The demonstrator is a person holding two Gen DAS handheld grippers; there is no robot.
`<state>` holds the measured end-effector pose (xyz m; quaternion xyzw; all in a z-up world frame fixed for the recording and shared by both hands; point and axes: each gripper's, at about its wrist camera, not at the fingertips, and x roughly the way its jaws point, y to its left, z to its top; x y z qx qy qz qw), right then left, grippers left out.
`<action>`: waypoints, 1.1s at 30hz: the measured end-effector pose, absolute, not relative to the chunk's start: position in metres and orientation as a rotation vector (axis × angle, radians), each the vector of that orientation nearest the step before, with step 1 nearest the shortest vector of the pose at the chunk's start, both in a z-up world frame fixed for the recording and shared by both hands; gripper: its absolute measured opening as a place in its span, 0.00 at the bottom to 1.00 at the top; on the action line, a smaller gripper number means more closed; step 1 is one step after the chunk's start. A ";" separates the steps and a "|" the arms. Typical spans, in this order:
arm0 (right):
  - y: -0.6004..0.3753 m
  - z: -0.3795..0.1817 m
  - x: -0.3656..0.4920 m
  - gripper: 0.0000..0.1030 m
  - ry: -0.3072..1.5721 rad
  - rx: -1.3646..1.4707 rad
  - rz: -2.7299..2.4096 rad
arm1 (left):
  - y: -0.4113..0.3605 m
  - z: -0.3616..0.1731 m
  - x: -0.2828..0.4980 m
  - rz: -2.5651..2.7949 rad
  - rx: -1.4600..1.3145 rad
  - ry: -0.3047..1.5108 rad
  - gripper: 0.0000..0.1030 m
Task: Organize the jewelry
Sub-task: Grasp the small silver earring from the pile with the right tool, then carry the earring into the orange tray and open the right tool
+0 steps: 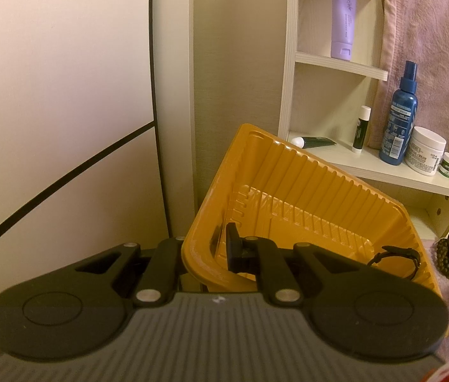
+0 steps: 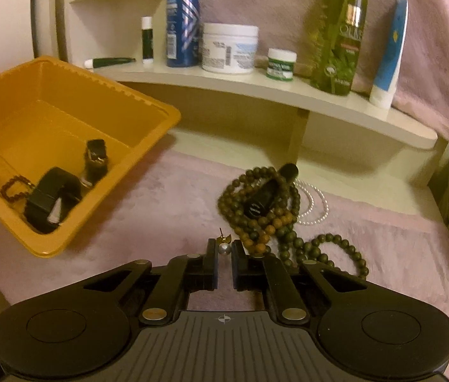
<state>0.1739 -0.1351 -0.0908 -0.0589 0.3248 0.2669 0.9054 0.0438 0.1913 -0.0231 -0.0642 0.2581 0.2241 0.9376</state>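
Earring (blurred) between claw tips

1. Both pictures are rather dim and have a warm yellow-pink cast, as from indoor lamp light.
2. The light source itself is not visible; the wall in the left wrist view is the brightest area and evenly lit.
3. Shadows are soft. The space under the shelf is darker.
4. Small glare spots show on the blue bottle and on the ribs of the orange tray.
5. The right wrist view has slight motion blur; labels on the bottles are not readable.
6. Fisheye distortion bends straight lines strongly near the edges, and the corners are black.
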 end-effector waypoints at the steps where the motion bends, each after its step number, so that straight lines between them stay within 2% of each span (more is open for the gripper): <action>1: -0.135 -0.088 0.173 0.08 0.667 -0.117 0.554 | 0.191 -0.023 0.044 0.458 -0.131 0.527 0.09; 18: -0.114 -0.036 0.164 0.08 0.582 -0.052 0.655 | 0.191 -0.022 0.042 0.454 -0.134 0.522 0.09; 33: -0.046 -0.012 0.147 0.08 0.548 -0.036 0.838 | 0.193 -0.021 0.037 0.446 -0.148 0.516 0.09</action>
